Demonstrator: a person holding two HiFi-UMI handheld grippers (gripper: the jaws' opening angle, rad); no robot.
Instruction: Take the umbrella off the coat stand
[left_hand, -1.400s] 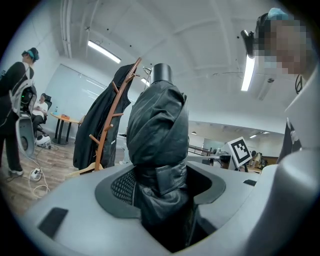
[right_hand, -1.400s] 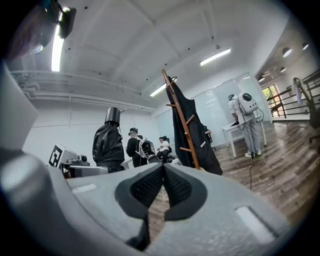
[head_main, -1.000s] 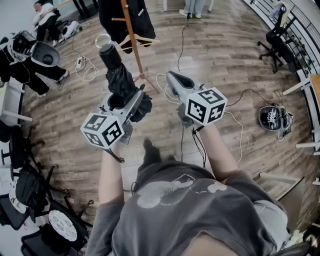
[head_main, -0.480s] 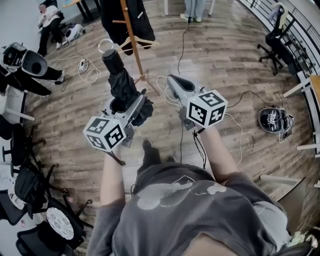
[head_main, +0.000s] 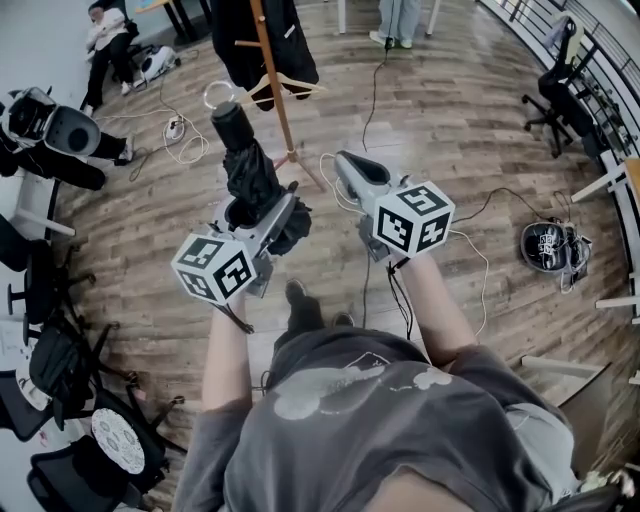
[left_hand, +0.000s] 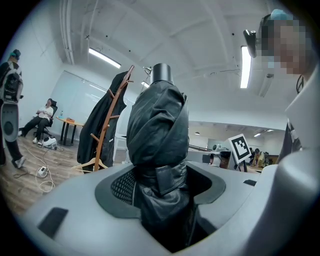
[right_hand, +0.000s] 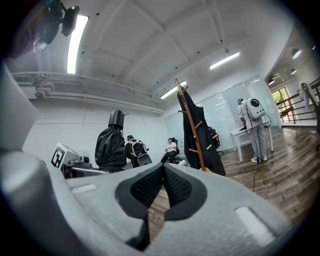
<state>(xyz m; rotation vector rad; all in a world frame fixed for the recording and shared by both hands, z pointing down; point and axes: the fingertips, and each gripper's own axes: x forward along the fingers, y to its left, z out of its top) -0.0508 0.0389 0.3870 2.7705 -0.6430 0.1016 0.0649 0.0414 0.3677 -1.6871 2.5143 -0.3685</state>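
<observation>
The folded umbrella (head_main: 250, 170) is shifted slightly right, clamped upright by the fingers of the left gripper (head_main: 258, 212), clear of the far coat stand (head_main: 275, 85). The right gripper (head_main: 342, 160) is held alongside, fingers pressed together, empty. Removal is judged done; withdrawal is called for.

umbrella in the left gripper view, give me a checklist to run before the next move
1. Grip: ok. The left gripper has its jaws shut on the folded umbrella.
2. Umbrella off the coat stand: ok, it stands apart from the stand in all three views.
3. Right gripper free: ok, jaws together, nothing between them.
4. Floor ahead free: not ok, cables lie around the stand's base.
</observation>
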